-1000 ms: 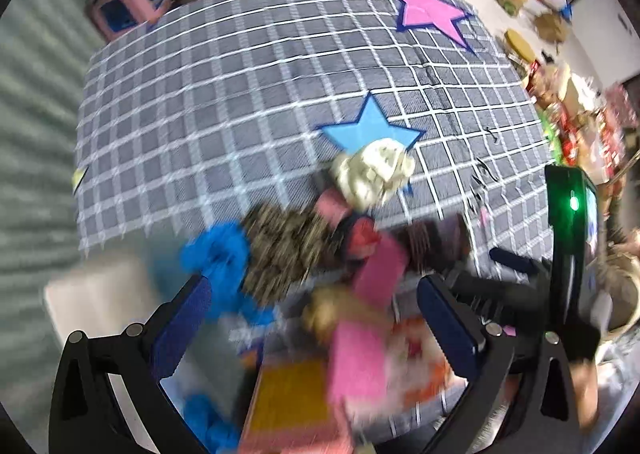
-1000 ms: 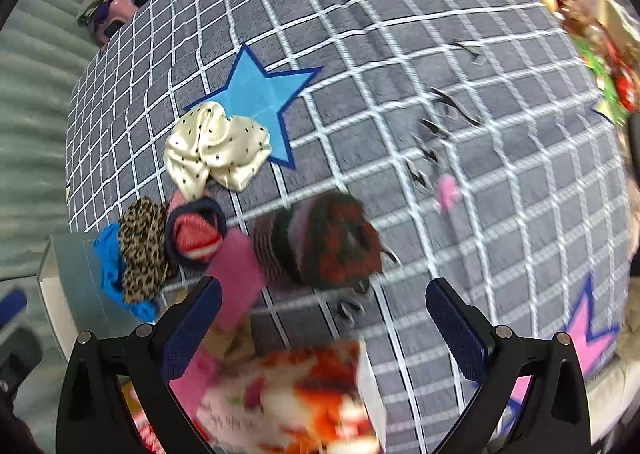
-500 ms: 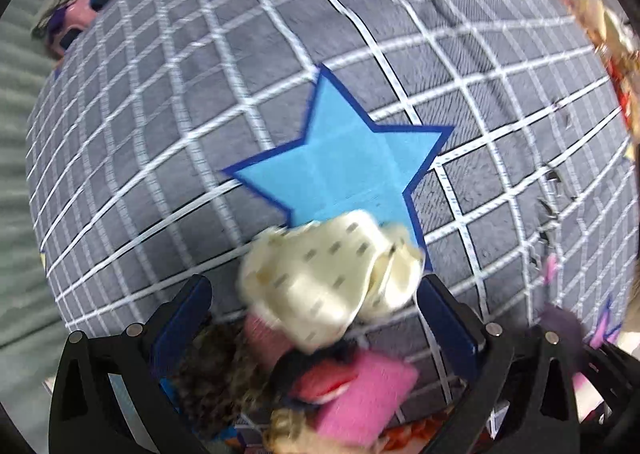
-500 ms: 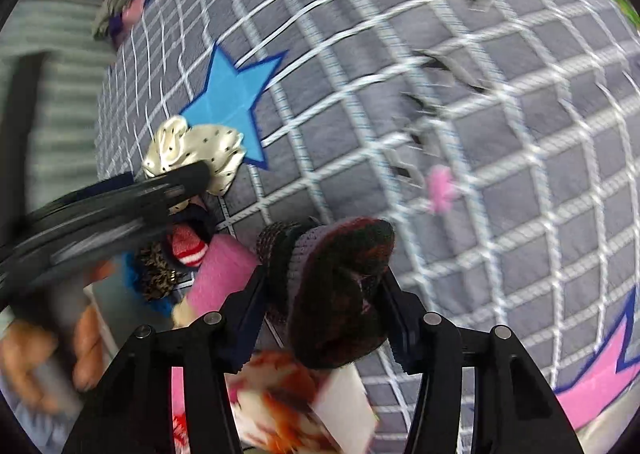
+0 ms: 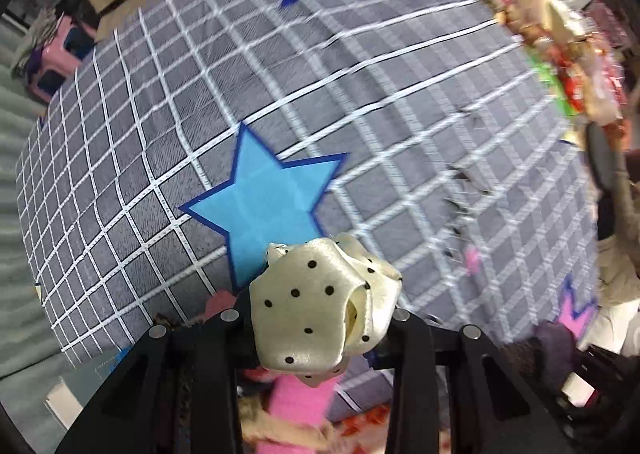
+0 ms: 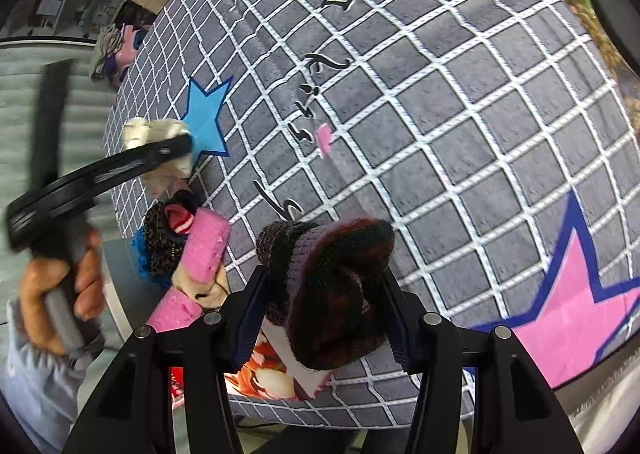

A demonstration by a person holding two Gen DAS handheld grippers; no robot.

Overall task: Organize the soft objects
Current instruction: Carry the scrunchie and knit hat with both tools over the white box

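Note:
My left gripper is shut on a cream satin scrunchie with black dots, held just above the grey checked mat near the blue star. It also shows in the right wrist view. My right gripper is shut on a dark red and purple knitted scrunchie, lifted over the mat's near edge. A pile of soft things lies by the mat's edge: a leopard-print scrunchie, a blue one, a red and navy one and a pink sponge block.
A grey open box sits at the mat's left edge under the pile. A printed card or packet lies below my right gripper. Small hair clips and a pink bit lie mid-mat. Snacks and clutter line the far right.
Both grippers went from open to shut. The left closed on the cream dotted scrunchie and raised it; the right closed on the knitted scrunchie and lifted it toward the mat's edge.

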